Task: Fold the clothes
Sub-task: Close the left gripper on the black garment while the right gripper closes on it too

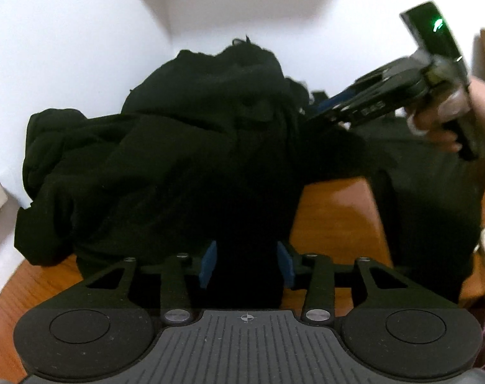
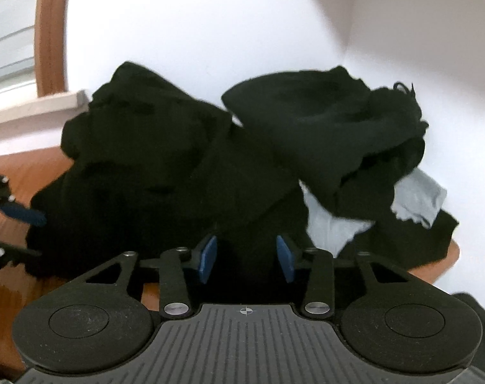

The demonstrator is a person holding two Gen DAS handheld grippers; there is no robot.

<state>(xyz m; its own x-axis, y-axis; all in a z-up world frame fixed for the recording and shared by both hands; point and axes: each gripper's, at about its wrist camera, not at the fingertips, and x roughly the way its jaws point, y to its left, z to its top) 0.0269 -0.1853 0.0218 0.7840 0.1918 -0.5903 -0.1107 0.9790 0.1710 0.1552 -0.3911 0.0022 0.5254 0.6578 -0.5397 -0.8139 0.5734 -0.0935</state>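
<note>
A black garment lies bunched in a heap on the wooden table. My left gripper has black cloth between its blue pads, which stand fairly wide apart. My right gripper also has black cloth of the garment between its blue pads. In the left wrist view the right gripper reaches in from the upper right, held by a hand. The left gripper's blue fingertips show at the left edge of the right wrist view.
A grey-white garment lies under black cloth at the right of the heap. White walls meet in a corner behind the pile. A wooden window frame and a sill stand at the back left. The table edge is at the right.
</note>
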